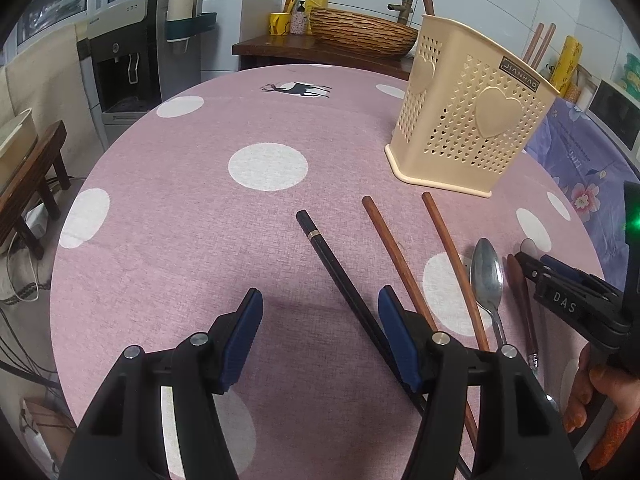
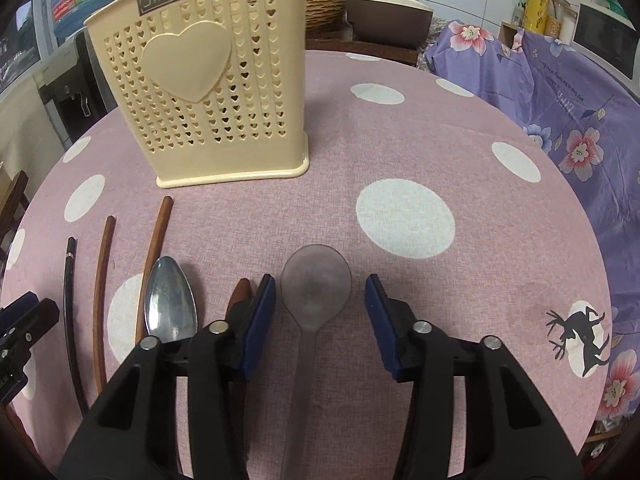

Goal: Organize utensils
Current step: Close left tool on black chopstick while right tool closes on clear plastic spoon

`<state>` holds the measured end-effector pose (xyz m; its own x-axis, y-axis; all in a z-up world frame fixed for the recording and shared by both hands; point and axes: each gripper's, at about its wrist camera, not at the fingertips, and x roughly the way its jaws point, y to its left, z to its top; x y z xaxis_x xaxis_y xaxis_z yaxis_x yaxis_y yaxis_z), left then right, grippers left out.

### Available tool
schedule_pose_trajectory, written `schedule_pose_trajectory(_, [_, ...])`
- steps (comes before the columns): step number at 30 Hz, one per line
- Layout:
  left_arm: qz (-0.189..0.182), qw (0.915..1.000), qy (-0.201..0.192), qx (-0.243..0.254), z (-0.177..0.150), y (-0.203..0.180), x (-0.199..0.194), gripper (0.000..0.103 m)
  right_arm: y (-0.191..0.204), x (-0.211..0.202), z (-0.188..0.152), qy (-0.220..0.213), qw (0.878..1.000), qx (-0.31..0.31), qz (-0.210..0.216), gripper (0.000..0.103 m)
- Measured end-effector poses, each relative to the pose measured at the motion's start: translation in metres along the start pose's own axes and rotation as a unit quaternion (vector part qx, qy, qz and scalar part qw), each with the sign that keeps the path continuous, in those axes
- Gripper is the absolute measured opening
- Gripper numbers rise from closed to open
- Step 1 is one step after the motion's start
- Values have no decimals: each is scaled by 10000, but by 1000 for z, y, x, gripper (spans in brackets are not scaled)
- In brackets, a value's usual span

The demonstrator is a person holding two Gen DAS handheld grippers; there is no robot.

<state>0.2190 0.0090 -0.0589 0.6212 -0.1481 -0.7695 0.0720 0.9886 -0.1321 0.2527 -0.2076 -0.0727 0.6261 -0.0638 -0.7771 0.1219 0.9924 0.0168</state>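
Observation:
A cream perforated utensil holder stands upright on the pink dotted tablecloth, with chopstick tips sticking out of its top. In front of it lie a black chopstick, two brown chopsticks, a metal spoon, a brown wooden utensil and a clear plastic spoon. My left gripper is open, with the black chopstick passing just inside its right finger. My right gripper is open astride the clear spoon's bowl, its pads not pressing on it.
The round table's edge curves down at the left. A purple floral cloth covers something to the right. Behind the table are a wooden counter with a woven basket and a water dispenser. A person's fingers hold the right tool.

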Motion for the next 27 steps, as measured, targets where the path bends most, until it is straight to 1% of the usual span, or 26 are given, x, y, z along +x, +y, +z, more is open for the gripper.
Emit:
schedule_pose_trajectory(1, [0, 10000, 4, -17, 0, 1, 0, 60, 2, 0, 0, -11, 10000, -48, 16, 37])
schedule_pose_trajectory(3, [-1, 10000, 23, -47, 1, 3, 1, 60, 3, 0, 1, -14, 10000, -83, 2, 37])
schedule_pose_trajectory(5, [3, 10000, 36, -50, 2, 3, 2, 60, 0, 0, 1, 5, 9999, -48, 91, 37])
schedule_pose_trajectory(6, [6, 10000, 35, -38, 2, 2, 2, 60, -2, -1, 1, 21, 9999, -8, 149, 37])
schedule_pose_trajectory(8, [17, 10000, 43, -32, 4, 3, 3, 60, -10, -5, 1, -17, 9990, 160, 418, 37])
schedule_pose_trajectory(9, [3, 10000, 55, -45, 4, 3, 4, 60, -14, -11, 0, -108, 9984, 215, 505, 37])
schedule_pose_trajectory(12, [-65, 9998, 113, -118, 8, 4, 8, 60, -22, -33, 0, -484, 9969, 288, 549, 37])
schedule_pose_trajectory(14, [-64, 9998, 143, -99, 13, 1, 12, 56, -27, -53, 0, -779, 9952, 308, 511, 37])
schedule_pose_trajectory(16, [-19, 9998, 186, -109, 17, -1, 17, 46, -28, -73, -2, -1061, 9929, 260, 466, 37])
schedule_pose_trajectory(18, [-9, 9997, 228, -120, 21, -4, 22, 40, -29, -89, -5, -1238, 9911, 203, 446, 37])
schedule_pose_trajectory(19, [59, 9997, 214, -92, 22, -6, 24, 36, -29, -94, -6, -1275, 9906, 194, 454, 37])
schedule_pose_trajectory(23, [261, 9995, 190, 33, 25, -14, 28, 29, -27, -112, -11, -1485, 9877, 158, 459, 37])
schedule_pose_trajectory(27, [436, 9986, 227, 184, 29, -21, 32, 19, -26, -123, -12, -1623, 9850, 183, 557, 37])
